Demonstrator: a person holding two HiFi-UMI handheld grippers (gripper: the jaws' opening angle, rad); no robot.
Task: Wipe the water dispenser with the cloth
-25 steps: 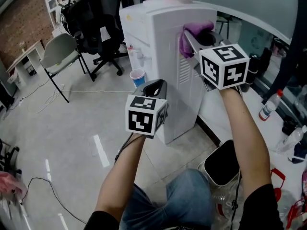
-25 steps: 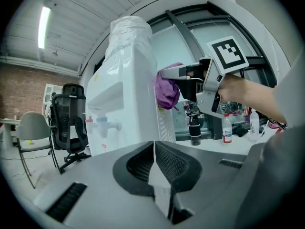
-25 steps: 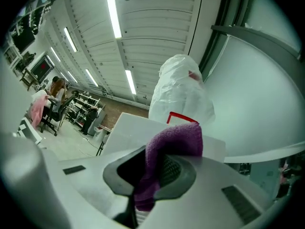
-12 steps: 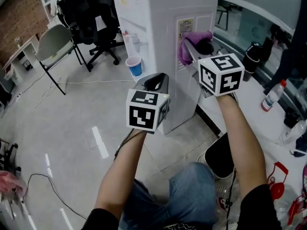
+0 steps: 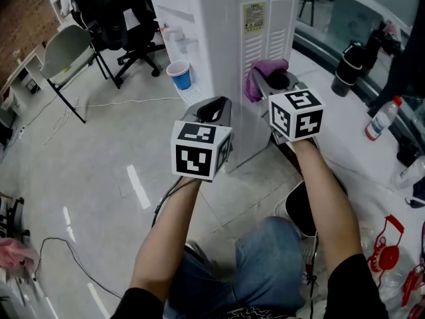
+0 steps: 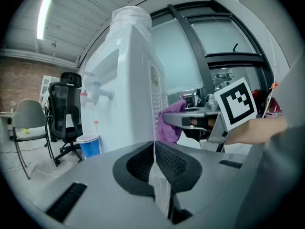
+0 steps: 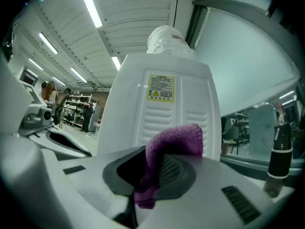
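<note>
Slid my R gripper [image 5: 273,80] down water dispenser [image 5: 226,38] side, fingers clamped on cloth [image 5: 255,84]; L gripper [image 5: 212,107] closed, empty; wiping continues.

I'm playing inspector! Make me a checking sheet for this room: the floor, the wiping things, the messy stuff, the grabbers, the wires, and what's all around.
Surface: grey tiled floor, shiny.
Job's things: white water dispenser standing upright; purple cloth up at its vented side panel.
Clutter: blue cup by the dispenser's front; plastic bottle and dark bin on the right.
Grippers: left gripper has jaws together, holding nothing; right gripper is clamped on the cloth.
Cables: black cable loose on the floor.
Surroundings: grey chair, black office chair, brick wall.
</note>
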